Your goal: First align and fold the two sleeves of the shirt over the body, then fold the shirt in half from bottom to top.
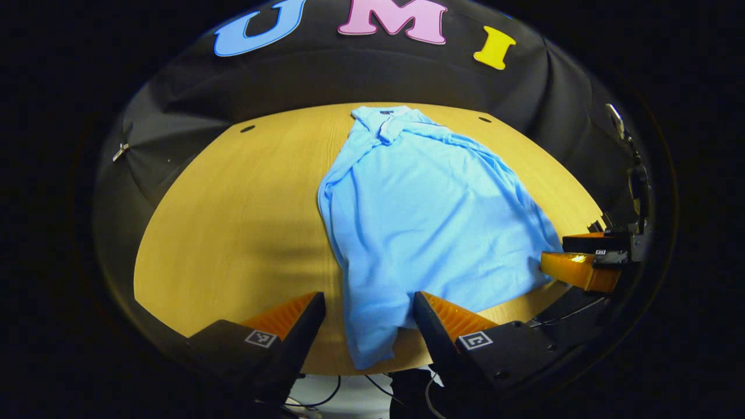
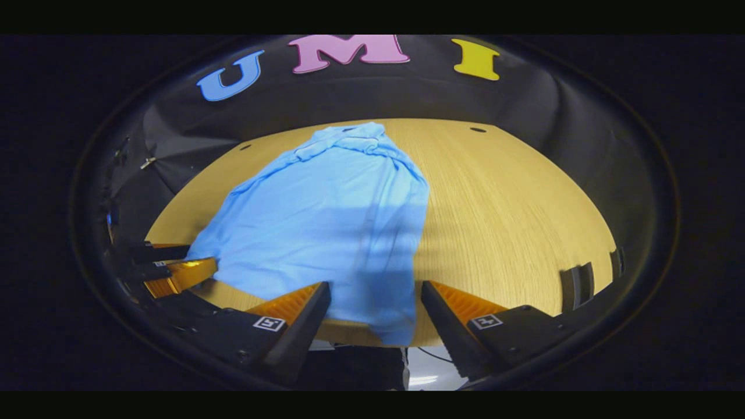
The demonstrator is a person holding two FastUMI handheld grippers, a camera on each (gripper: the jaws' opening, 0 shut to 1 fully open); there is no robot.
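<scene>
Because the light-blue, soft cotton shirt is draping limply, both spread grippers are needing hem-corner pinches.

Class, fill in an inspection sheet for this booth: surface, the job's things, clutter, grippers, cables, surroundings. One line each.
Surface: wooden table, round-edged, with small dark holes near the far edge.
Job's things: light blue shirt lying on the table, collar at the far side, hem hanging over the near edge; cloth wrinkled.
Clutter: nothing seen on the table besides the shirt.
Grippers: left gripper open, fingers either side of the hem corner; right gripper open, likewise over the hem.
Cables: dark cables below the near table edge.
Surroundings: black cloth wall behind the table.
</scene>
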